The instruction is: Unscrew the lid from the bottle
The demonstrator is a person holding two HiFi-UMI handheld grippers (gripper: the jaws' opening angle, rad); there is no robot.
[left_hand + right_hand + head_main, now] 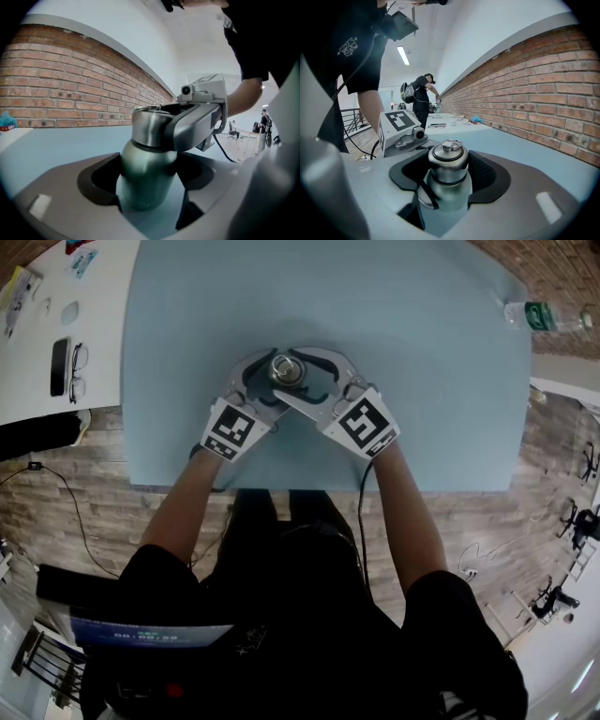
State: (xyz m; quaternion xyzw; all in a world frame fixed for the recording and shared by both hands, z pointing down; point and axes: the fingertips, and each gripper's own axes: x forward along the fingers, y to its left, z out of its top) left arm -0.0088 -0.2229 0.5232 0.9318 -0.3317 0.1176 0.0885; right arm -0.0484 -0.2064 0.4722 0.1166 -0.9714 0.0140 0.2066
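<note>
A brushed-metal bottle [284, 368] stands upright near the middle of the blue table [422, 381], both grippers meeting around it. My left gripper [265, 381] comes in from the lower left. In the left gripper view its dark pads sit against both sides of the bottle's round body [145, 178]. My right gripper [305, 379] comes from the lower right and sits higher. In the right gripper view its pads close on the steel lid [448, 161], which has a small ring on top. From the left gripper's camera, one right jaw wraps across the lid [147, 126].
A clear plastic water bottle [544, 317] lies at the table's far right corner. A phone [59, 365] and glasses [79, 371] rest on the white table to the left. A brick wall [70, 93] runs behind. A person [423, 93] stands far off.
</note>
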